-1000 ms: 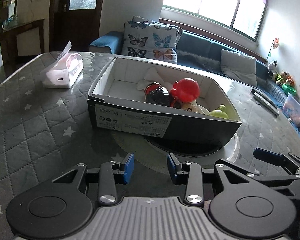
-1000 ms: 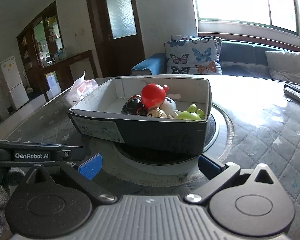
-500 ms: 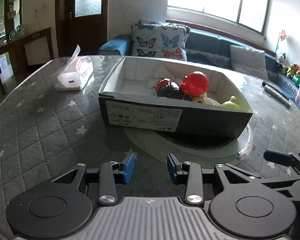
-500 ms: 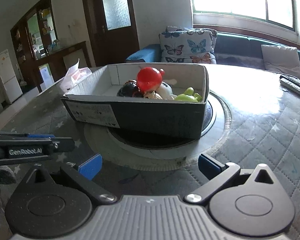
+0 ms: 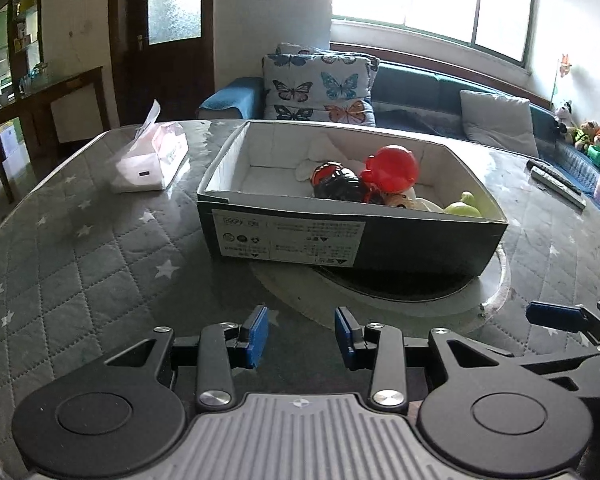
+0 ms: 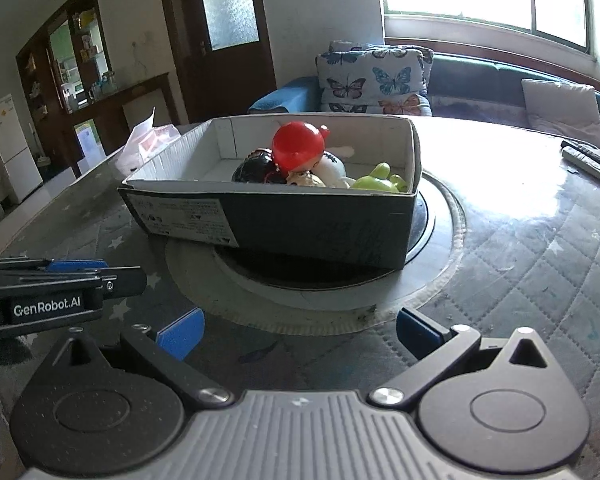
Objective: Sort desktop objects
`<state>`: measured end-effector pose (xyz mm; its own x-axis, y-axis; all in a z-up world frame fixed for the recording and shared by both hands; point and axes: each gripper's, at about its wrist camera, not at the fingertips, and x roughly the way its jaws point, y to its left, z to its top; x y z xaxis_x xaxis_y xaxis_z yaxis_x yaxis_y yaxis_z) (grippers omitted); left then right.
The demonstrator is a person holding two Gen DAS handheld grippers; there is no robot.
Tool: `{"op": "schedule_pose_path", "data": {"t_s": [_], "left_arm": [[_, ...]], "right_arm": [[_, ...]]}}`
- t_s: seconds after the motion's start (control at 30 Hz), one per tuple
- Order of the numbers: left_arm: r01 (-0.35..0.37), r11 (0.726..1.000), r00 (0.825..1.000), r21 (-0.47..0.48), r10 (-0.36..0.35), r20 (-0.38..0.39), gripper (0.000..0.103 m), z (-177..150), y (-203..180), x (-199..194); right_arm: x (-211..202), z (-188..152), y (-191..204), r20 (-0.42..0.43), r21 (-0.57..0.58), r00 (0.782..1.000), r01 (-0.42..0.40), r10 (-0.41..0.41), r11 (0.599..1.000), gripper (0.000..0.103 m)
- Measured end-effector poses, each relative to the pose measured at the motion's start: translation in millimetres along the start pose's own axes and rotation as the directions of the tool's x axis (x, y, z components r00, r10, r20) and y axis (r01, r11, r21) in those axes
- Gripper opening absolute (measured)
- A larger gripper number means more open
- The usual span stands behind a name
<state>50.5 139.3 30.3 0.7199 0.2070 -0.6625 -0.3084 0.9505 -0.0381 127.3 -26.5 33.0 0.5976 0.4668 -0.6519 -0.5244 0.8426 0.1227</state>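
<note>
Table point(image 5: 80, 256), box point(image 5: 380, 240) farther than before

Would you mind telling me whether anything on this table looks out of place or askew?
Only mildly: the cardboard box sits skewed and off-centre on the round turntable, overhanging its left edge. Toys are piled at the box's right end. Nothing looks spilled or damaged.

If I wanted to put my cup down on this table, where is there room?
The quilted table cover is bare between the tissue pack and the left gripper, and between the box and the remotes. The toys crowd the box's right end; its left end is free.
</note>
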Motion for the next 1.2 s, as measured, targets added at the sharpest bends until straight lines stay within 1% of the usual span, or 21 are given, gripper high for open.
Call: {"op": "schedule_pose_path", "data": {"t_s": [0.33, 0.57, 0.7, 0.8, 1.2], "left_arm": [[-0.014, 1.000, 1.000, 0.013, 0.014, 0.005, 0.039, 8, 0, 4], [-0.004, 1.000, 1.000, 0.027, 0.004, -0.008, 0.040, 14, -2, 11], [-0.002, 1.000, 1.000, 0.015, 0.002, -0.027, 0.040, 15, -1, 16], [-0.014, 1.000, 0.999, 0.006, 0.014, -0.045, 0.039, 16, 0, 21], [0.004, 1.000, 0.997, -0.002, -0.004, -0.078, 0.039, 18, 2, 33]], "right_arm": [[9, 4, -2, -0.014, 0.006, 1.000, 0.017, -0.017, 1.000, 0.103], [13, 10, -2, -0.018, 0.010, 1.000, 0.023, -0.023, 1.000, 0.103], [16, 13, -3, -0.021, 0.013, 0.999, 0.025, -0.025, 1.000, 0.103], [19, 14, -3, -0.028, 0.012, 0.999, 0.022, -0.022, 1.000, 0.103], [29, 17, -1, -0.045, 0.006, 0.999, 0.024, -0.023, 1.000, 0.103]]}}
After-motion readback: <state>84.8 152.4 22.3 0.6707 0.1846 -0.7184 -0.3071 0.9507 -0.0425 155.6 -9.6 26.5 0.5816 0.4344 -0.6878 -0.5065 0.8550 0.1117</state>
